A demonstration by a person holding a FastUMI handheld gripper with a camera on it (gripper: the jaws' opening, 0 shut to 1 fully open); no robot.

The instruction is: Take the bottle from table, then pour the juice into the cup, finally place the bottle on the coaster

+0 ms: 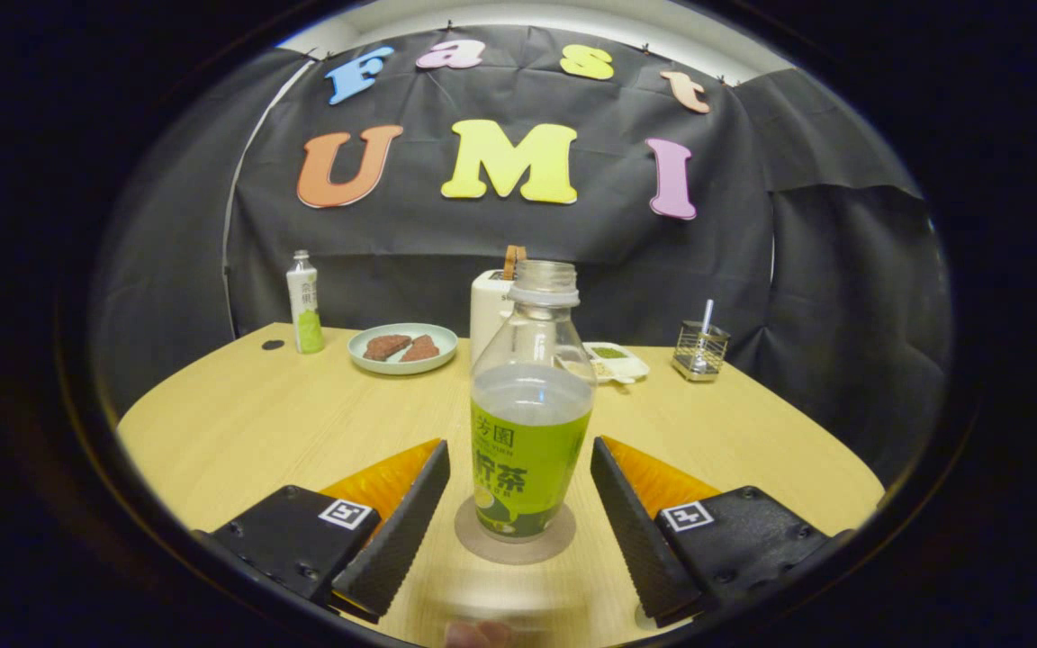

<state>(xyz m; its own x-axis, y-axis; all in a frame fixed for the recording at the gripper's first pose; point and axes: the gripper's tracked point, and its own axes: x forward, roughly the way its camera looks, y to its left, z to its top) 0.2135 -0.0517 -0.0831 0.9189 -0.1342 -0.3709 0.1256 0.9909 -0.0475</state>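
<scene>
An uncapped clear bottle [530,396] with a green label and pale juice stands upright on a round brown coaster [515,538] on the wooden table [239,423]. My gripper [518,477] is open. Its two fingers flank the bottle's lower half, with a clear gap on each side, touching nothing. A blurred pale rim, possibly the cup [482,621], shows very close below the coaster, between the fingers' bases.
Beyond the bottle, near the back wall, stand a second small bottle [304,302], a plate with brown pieces [402,347], a white appliance [491,310], a small white dish [616,362] and a wire holder [700,349].
</scene>
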